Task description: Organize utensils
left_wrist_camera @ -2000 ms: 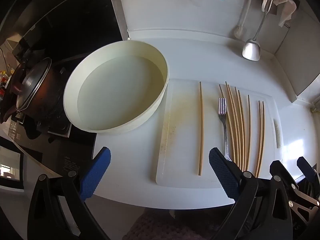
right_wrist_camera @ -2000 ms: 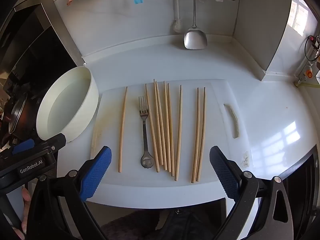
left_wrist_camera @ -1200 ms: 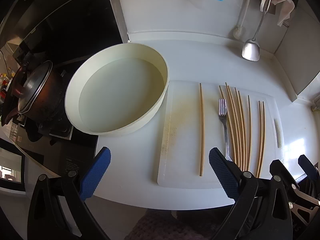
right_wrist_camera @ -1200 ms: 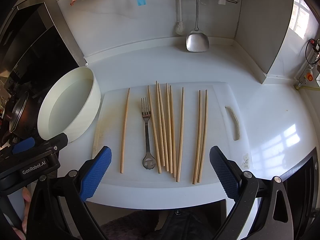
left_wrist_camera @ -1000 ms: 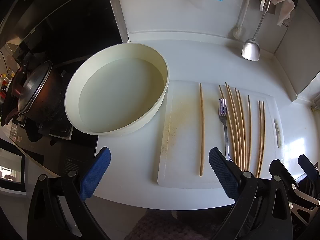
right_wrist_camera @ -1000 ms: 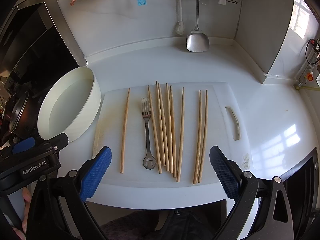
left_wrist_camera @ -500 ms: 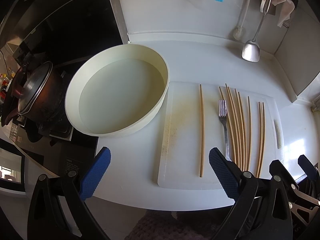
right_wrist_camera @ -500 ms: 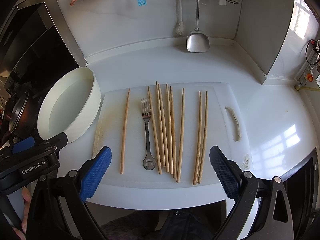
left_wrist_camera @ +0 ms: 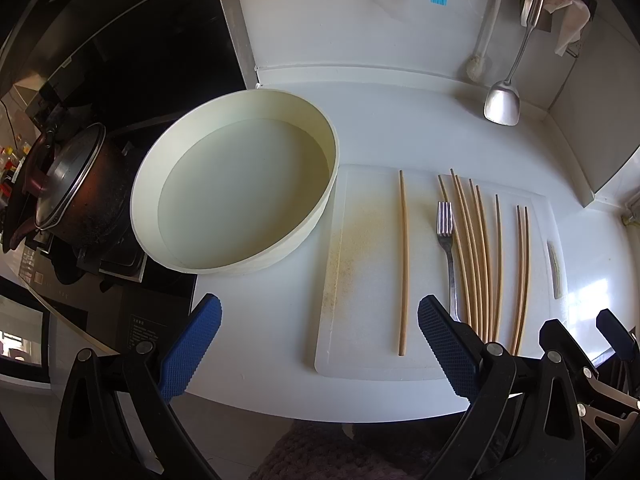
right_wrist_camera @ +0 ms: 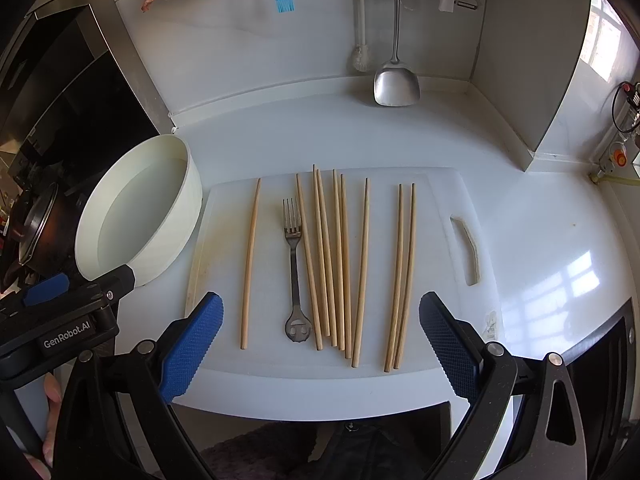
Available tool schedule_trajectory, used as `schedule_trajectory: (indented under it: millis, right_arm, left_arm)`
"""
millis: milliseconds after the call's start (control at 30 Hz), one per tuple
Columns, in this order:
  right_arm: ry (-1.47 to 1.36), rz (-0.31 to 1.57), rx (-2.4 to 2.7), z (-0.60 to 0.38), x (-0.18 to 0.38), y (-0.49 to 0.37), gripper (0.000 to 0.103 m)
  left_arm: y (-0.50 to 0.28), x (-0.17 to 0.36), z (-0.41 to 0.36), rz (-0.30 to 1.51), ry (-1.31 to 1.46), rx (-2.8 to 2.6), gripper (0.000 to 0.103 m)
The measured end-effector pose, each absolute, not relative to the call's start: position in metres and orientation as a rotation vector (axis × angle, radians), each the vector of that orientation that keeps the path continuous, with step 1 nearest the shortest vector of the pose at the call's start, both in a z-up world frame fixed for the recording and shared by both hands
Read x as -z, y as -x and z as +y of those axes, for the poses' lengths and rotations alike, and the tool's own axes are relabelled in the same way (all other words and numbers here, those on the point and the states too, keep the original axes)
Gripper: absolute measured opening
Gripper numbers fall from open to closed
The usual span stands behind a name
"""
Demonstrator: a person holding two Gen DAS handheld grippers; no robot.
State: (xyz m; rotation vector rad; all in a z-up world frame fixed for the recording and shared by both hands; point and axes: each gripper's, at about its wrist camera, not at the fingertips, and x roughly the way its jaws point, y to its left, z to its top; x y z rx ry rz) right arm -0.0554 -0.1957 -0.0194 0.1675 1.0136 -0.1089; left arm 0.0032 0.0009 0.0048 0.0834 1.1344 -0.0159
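Both tools gaped wide, holding nothing. Right gripper [right_wrist_camera: 320, 334] hung over the near edge of the cutting board [right_wrist_camera: 436, 208], directly before the chopsticks [right_wrist_camera: 340, 260] and fork [right_wrist_camera: 295, 268]; every one lay on the board with its long axis running near-to-far, in line with the fingers. Left gripper [left_wrist_camera: 318, 346] sat further left, nearer the empty round basin [left_wrist_camera: 320, 216]. Judgement: right is better placed; single chopstick [right_wrist_camera: 250, 264] lies apart at left.
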Motion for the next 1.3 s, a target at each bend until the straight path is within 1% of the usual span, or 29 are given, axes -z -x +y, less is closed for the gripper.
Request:
schedule_trajectory:
  millis: [1300]
  right_arm:
    - [-0.186, 1.008, 0.125, -0.1935, 0.0191, 0.0569, 0.094]
  left_arm:
    - [-0.0046, -0.0017, 0.0018, 1.131, -0.085, 0.023, 0.097]
